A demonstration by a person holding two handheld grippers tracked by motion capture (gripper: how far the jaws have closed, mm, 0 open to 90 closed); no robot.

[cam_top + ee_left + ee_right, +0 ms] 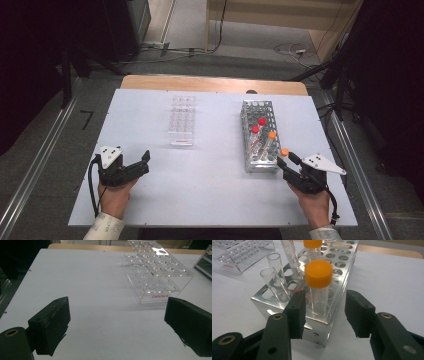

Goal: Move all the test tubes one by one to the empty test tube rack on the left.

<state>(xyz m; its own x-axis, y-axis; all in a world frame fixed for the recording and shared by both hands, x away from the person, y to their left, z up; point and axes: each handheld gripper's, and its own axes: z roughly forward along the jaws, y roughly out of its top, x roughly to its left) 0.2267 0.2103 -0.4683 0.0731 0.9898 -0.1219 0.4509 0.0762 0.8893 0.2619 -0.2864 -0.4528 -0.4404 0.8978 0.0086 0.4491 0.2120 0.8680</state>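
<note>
Table (210, 200): white top carrying every item listed below; places are given relative to the metal rack.
Metal rack (259, 137): bright perforated rack on the right half of the table, its long side running away from the person; it holds several tubes.
Clear rack (181, 121): transparent plastic rack with red lettering on its near end, well to the left of the metal rack, on the table. In the left gripper view (155, 270) its wells appear vacant.
Left gripper (135, 167): held in the person's left hand (114, 197), far to the left of the metal rack and nearer the person than the clear rack.
Left fingers (50, 325): spread wide, nothing between them, bare table beneath.
Right gripper (286, 162): held in the person's right hand (314, 205), at the near right corner of the metal rack.
Right fingers (295, 312): partly drawn in, one on each side of the orange-capped tube; a gap is visible on both sides, so no contact with it.
Orange-capped tube (319, 287): the item in hand, upright in the near corner hole of the metal rack, between the right fingers.
Second orange-capped tube (271, 136): in the metal rack, farther in.
Red-capped tubes (258, 125): two, mid-rack.
Uncapped tubes (273, 282): two clear ones, tilted, in the near end of the metal rack.
</note>
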